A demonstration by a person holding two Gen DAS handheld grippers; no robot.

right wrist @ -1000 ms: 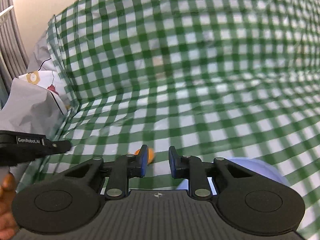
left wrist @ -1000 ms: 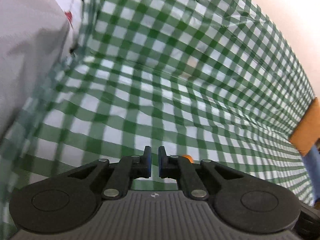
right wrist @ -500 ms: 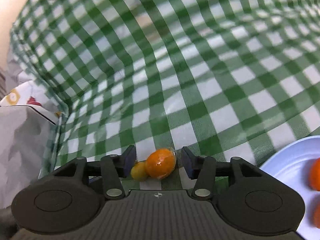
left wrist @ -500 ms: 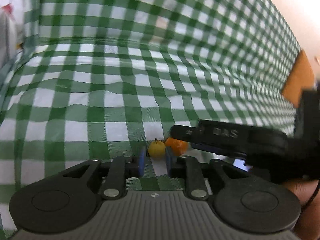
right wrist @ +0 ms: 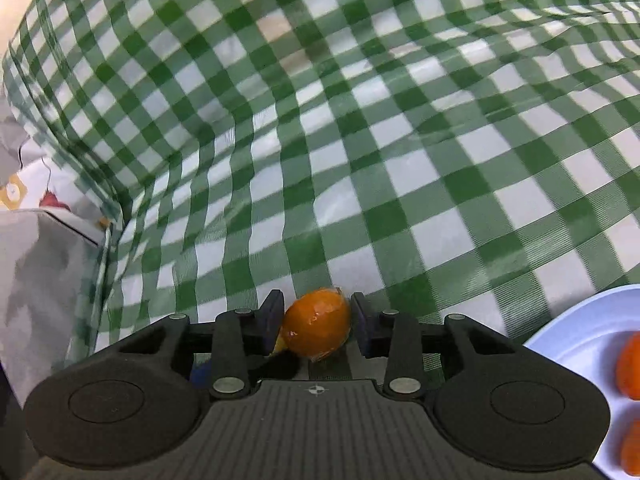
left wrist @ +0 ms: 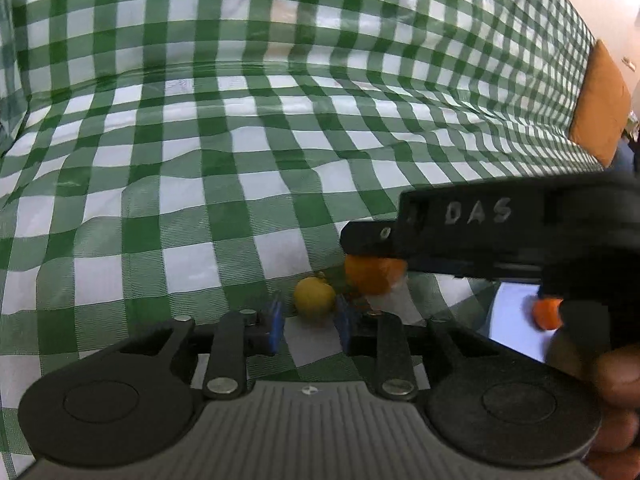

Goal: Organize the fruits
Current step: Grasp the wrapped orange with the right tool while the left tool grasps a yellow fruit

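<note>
Right gripper (right wrist: 316, 322) was closed on orange fruit (right wrist: 318, 328); left gripper (left wrist: 308, 318) was held apart around yellow fruit (left wrist: 314, 300), ungripped.

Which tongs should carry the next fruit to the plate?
Right tongs: its fingers flank the orange fruit, with the plate just beside. The left tongs only bracket the yellow fruit.

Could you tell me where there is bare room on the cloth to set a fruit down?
Bare checked cloth lies ahead of both grippers. It is crowded where the yellow fruit, the orange fruit and the plate meet.
</note>
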